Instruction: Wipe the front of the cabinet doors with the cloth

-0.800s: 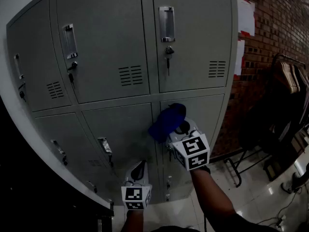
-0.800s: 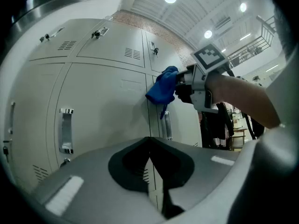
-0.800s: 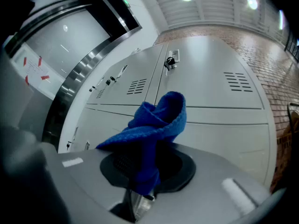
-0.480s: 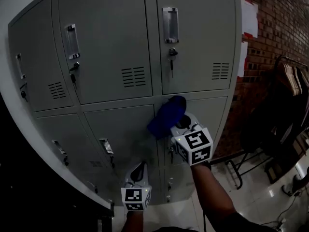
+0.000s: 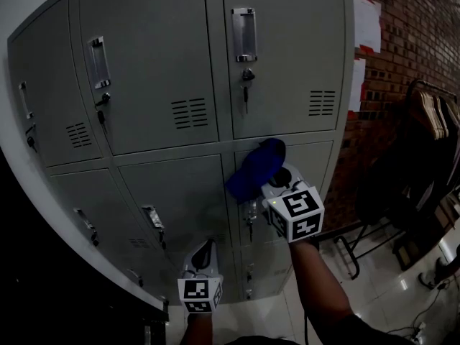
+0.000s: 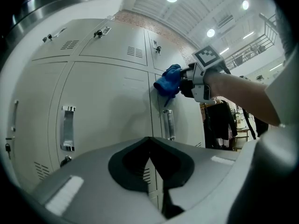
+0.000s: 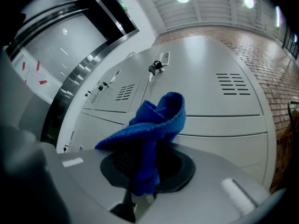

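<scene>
A grey metal locker cabinet (image 5: 172,63) with several doors fills the head view. My right gripper (image 5: 272,180) is shut on a bunched blue cloth (image 5: 256,168), which presses against the top of the lower right door (image 5: 309,164). In the right gripper view the blue cloth (image 7: 149,125) rises out of the shut jaws in front of the doors. From the left gripper view the blue cloth (image 6: 167,80) and the right gripper show against the door seam. My left gripper (image 5: 203,254) hangs lower, shut and holding nothing, near the bottom middle door.
Door handles (image 5: 244,33) with keys (image 5: 246,85) stick out from the locker fronts. To the right runs a brick wall (image 5: 402,42), with a clothes rack (image 5: 431,121) of hangers beside it. A glossy floor (image 5: 381,300) lies below.
My right gripper and the cloth have shifted a little to the right and up along the lower right door. The left gripper has stayed in place.
</scene>
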